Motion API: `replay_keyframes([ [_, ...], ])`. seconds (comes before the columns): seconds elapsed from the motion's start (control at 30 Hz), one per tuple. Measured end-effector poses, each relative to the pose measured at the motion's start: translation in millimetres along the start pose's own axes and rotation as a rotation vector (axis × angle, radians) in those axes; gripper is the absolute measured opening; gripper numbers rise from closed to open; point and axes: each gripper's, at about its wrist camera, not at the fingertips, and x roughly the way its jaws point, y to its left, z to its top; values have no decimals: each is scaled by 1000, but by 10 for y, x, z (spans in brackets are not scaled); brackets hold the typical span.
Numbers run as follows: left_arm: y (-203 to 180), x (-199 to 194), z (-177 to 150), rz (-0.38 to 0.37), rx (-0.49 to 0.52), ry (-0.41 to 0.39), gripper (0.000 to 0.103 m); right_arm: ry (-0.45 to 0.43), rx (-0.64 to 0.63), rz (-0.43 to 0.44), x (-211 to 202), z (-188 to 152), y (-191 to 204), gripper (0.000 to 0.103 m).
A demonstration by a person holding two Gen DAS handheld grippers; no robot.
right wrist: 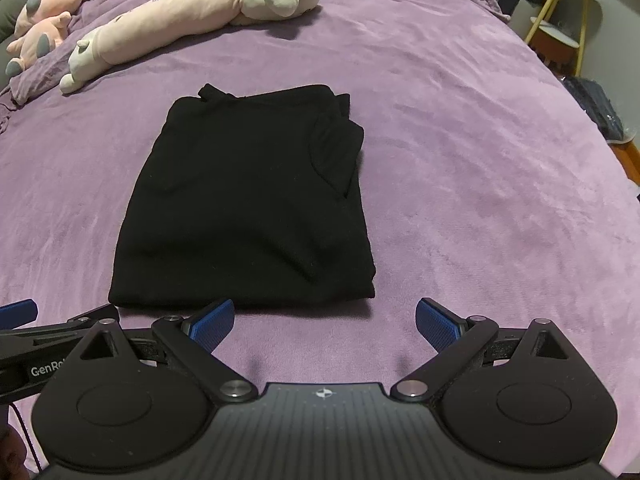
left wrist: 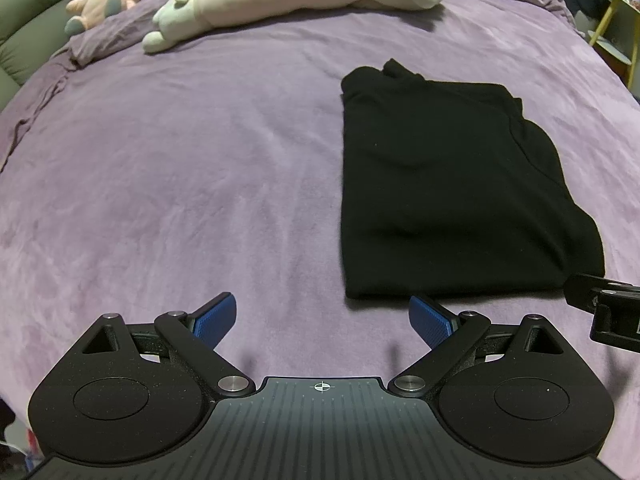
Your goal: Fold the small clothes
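While both hang spread wide and empty-handed over the purple bed cover [left wrist: 168, 168], the left gripper [left wrist: 322, 320] sits left of the folded black garment [left wrist: 432, 184] and the right gripper [right wrist: 325, 322] just before its near edge. The garment lies flat mid-bed, well apart from the long plush toy [right wrist: 168, 20] and pink plush [right wrist: 44, 20] beyond.

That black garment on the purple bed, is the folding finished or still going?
It looks mostly done: the black garment lies as a flat, compact rectangle on the purple blanket. Nothing is in hand; the left tongs and right tongs are both open and empty, short of its near edge. Perhaps one last fold remains; I cannot tell.
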Motion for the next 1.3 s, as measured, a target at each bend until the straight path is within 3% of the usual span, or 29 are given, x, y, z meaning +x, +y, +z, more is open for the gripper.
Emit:
replay_keyframes([
  [1.3, -6, -7, 1, 1, 8, 2, 97, -12, 3, -6, -17, 17, -41, 97],
])
